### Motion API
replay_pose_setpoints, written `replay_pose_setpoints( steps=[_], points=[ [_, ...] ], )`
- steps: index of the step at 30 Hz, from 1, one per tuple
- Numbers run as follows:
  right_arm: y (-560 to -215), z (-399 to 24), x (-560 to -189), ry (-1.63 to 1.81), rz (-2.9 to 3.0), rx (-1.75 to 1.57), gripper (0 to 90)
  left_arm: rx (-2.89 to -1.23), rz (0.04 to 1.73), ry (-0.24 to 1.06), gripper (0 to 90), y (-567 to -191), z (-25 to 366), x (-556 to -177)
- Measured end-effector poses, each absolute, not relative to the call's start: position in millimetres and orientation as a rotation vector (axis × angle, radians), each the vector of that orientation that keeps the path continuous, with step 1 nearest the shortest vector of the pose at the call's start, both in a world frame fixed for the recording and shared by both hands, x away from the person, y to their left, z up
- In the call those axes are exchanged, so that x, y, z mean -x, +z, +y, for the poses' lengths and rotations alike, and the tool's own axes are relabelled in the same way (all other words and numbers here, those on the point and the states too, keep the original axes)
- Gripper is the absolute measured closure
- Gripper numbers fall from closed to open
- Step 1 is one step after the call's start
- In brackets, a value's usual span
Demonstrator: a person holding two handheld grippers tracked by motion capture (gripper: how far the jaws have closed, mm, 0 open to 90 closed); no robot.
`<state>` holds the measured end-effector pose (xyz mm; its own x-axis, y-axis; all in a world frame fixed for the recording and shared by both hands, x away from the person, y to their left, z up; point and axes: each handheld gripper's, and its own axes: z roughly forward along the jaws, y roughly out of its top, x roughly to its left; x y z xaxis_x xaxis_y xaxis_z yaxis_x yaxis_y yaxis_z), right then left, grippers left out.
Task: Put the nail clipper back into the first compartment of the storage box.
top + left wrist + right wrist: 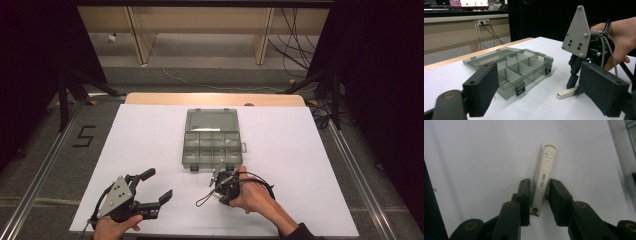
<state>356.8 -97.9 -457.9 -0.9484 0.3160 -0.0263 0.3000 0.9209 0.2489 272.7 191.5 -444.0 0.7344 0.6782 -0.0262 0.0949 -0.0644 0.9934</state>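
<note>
I am pressing my right gripper (539,195) down on a cream nail clipper (544,178) lying flat on the white table (310,150), just in front of the open grey box (212,140). Its jaws are clamping the clipper's near end from both sides. I am holding my left gripper (159,185) wide open above the table, well apart from the clipper, gripping nothing.

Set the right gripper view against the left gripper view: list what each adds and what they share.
Right gripper view: lettering and a small picture on the cream nail clipper, pinched by the right gripper. Left gripper view: the open compartment box, the left gripper with jaws wide, a hand. Both: the nail clipper lying on the white sheet.
</note>
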Motion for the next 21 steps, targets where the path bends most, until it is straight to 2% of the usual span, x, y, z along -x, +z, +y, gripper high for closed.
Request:
replay_pose_setpoints(
  steps=[6,16,21],
  points=[
    [-458,-95,-358,0.364,3.033,-0.476,77.0,-1.586,0.643,0.536,15.9,-444,191,-273],
    [-455,-95,-358,0.339,3.008,-0.416,77.1,-1.583,0.641,0.537,15.9,-443,192,-272],
    [-445,-96,-357,0.440,2.976,-0.431,77.1,-1.582,0.642,0.538,15.9,-443,192,-272]
  ],
)
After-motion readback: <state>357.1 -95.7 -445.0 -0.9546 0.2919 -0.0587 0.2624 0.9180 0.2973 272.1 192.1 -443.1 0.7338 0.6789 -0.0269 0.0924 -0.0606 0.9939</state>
